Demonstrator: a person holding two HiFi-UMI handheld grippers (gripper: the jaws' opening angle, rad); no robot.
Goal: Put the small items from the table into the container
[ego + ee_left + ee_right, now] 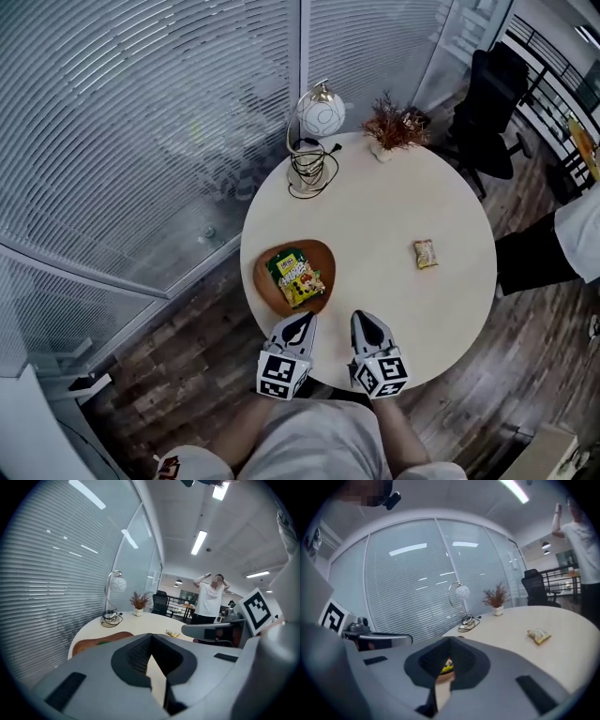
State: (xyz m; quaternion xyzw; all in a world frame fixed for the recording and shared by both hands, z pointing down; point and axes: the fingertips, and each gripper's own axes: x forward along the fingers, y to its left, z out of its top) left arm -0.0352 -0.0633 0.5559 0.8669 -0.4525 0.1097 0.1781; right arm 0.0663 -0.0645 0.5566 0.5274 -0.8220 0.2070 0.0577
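The left tongs (303, 319) and right tongs (362, 319) are pale grey shells tapering to a point. Each carries a white cube (283, 373) with black square markers at its rear (a different pattern on each face). Dark ribbed pads (133, 656) line the inner faces, and dark rectangular slots (65, 691) mark the shells. The person wears light grey clothing (323, 441).

A globe-shaded lamp (321, 114) is standing at the far side with its black cable (311, 171) lying coiled at the base, and a potted dried plant (394, 128) is sitting just right of it. A black office chair (495, 103) is standing farther right, and a person in a white shirt (210, 597) is standing beyond, raising both hands to the head.
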